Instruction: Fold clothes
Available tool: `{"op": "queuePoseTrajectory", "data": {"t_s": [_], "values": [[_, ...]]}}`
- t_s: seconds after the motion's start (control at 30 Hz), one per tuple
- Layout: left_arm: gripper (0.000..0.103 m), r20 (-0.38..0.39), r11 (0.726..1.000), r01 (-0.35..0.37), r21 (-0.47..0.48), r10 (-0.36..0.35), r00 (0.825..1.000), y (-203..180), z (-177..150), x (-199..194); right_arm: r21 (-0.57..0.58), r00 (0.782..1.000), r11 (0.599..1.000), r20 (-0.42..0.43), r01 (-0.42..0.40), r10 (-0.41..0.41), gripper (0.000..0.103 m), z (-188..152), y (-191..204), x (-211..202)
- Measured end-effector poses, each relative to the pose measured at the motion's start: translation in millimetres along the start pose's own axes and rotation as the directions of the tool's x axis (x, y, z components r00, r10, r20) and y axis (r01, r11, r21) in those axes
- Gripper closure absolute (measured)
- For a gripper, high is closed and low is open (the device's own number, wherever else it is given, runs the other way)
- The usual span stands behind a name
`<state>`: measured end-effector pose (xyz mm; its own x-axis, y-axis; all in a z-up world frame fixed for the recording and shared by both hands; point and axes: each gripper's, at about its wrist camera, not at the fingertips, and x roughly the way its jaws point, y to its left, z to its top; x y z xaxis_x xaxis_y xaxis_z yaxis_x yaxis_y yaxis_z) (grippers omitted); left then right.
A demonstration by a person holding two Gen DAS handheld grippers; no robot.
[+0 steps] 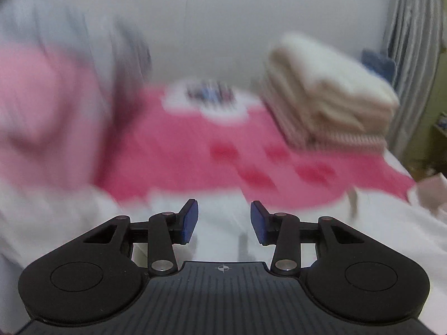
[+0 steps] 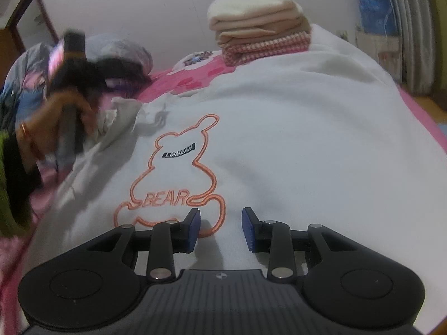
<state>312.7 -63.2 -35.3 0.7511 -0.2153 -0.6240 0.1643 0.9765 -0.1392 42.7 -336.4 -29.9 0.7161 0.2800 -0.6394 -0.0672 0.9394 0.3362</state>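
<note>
One white sweatshirt [image 2: 279,128] lies spread flat on the bed, front up, filling most of the right wrist view. It has an orange bear outline [image 2: 173,176] w/ "BEAR" stitched low and a small black label higher up. Its hood or collar end is bunched at the far left, w/ a drawstring there.

One pink bedspread [image 2: 192,79] shows under it, far side and along the right edge. One stack of folded clothes [image 2: 259,30] sits at the far end: cream and beige layers on top, pink-checked piece at the bottom; exact count of items unclear.

Two grippers. Right gripper [image 2: 220,229] hovers over the sweatshirt's near edge, fingers part open, nothing between the blue pads. Left gripper [image 1: 224,222] is also part open and empty; its view is badly blurred. A hand [image 2: 58,111] at far left holds that tool, orange bangle on the wrist.
</note>
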Motion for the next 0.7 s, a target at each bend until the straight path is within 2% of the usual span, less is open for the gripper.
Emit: {"op": "queuePoseTrajectory", "data": {"t_s": [0.1, 0.2, 0.27, 0.33, 0.5, 0.63, 0.7], "values": [[0.062, 0.002, 1.000, 0.013, -0.011, -0.013, 1.000, 2.5, -22.1, 19.1, -0.028, 0.999, 1.000, 0.033, 0.008, -0.007, 0.067, 33.5, -0.2, -8.3], [0.062, 0.062, 1.000, 0.027, 0.003, -0.027, 0.998, 6.5, -40.9, 20.9, -0.079, 0.997, 0.997, 0.075, 0.010, -0.004, 0.065, 90.9, -2.0, 2.6], [0.061, 0.082, 0.999, 0.045, -0.015, -0.044, 0.996, 9.3, -43.4, 20.0, -0.094, 0.996, 0.996, 0.087, -0.003, 0.012, 0.050, 134.0, -7.3, 25.8], [0.061, 0.083, 0.997, 0.065, -0.040, -0.061, 0.995, 13.8, -43.5, 19.6, -0.107, 0.996, 0.994, 0.085, -0.013, 0.022, 0.040, 173.3, -13.5, 53.9], [0.057, 0.096, 0.994, 0.092, -0.056, -0.087, 0.992, 16.9, -47.0, 17.5, -0.052, 0.999, 0.998, -0.031, 0.030, -0.032, 0.040, 241.2, -34.4, 145.9], [0.055, 0.103, 0.993, 0.100, -0.056, -0.094, 0.990, 17.4, -48.7, 17.0, -0.042, 0.983, 0.994, -0.151, 0.102, -0.107, 0.038, 257.2, -43.6, 202.9], [0.055, 0.107, 0.992, 0.107, -0.064, -0.100, 0.989, 19.1, -49.3, 16.9, -0.025, 0.971, 0.994, -0.211, 0.107, -0.110, 0.038, 257.9, -47.1, 221.1]]}}
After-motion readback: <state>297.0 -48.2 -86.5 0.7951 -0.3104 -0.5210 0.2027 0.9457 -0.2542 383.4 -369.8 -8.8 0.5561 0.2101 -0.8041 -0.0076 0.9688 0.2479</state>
